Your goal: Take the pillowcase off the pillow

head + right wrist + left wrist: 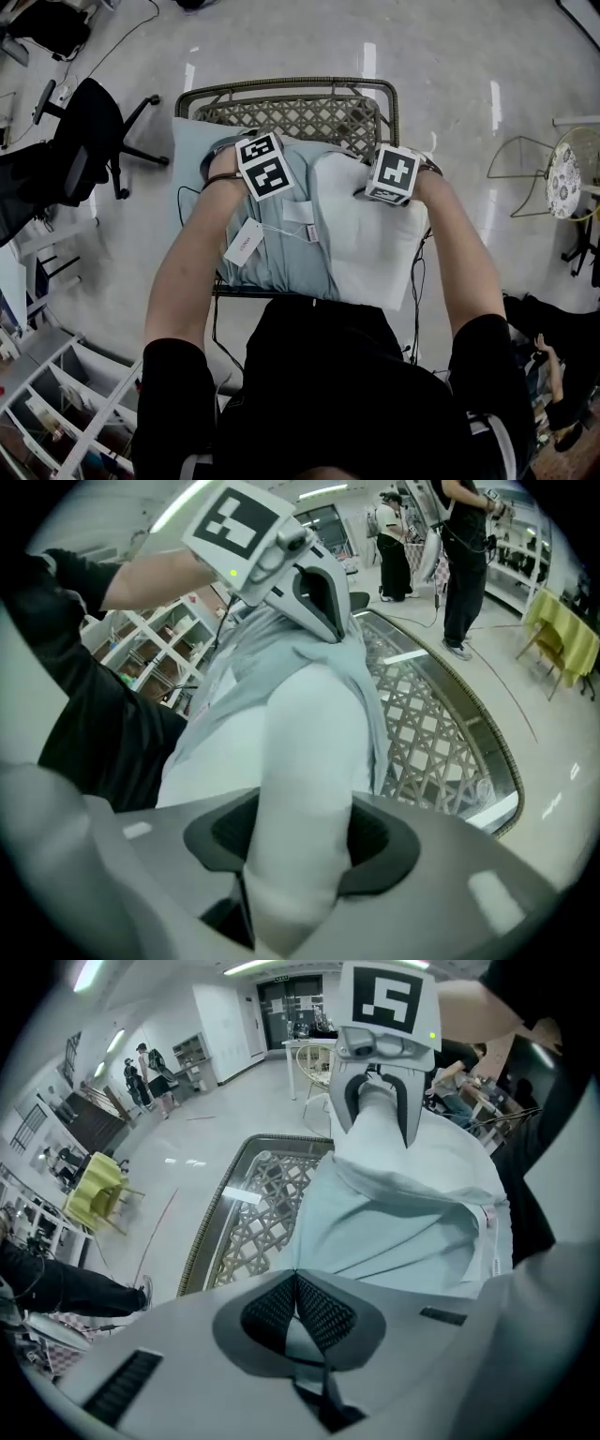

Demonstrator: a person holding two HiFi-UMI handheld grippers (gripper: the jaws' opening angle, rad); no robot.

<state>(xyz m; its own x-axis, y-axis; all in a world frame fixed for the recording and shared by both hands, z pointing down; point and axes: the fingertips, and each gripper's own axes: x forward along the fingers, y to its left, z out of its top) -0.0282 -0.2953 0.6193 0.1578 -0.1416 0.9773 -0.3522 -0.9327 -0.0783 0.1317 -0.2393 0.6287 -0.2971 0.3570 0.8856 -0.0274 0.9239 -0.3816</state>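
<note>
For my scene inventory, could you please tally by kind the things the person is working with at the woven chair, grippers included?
grippers: 2 (left gripper, right gripper)
pillow: 1
pillowcase: 1
woven chair: 1
total: 5

Lattice seat [281,117], black office chair [89,131]

No word or number can be read anywhere. A paper tag [245,246] hanging at the near left of the pillowcase [281,253] carries faint print, and a small sewn label [314,234] sits at its edge beside the white pillow [375,248], both too small to make out. The left marker cube [263,166] and the right marker cube [393,174] bear only black-and-white square patterns, not letters.
</note>
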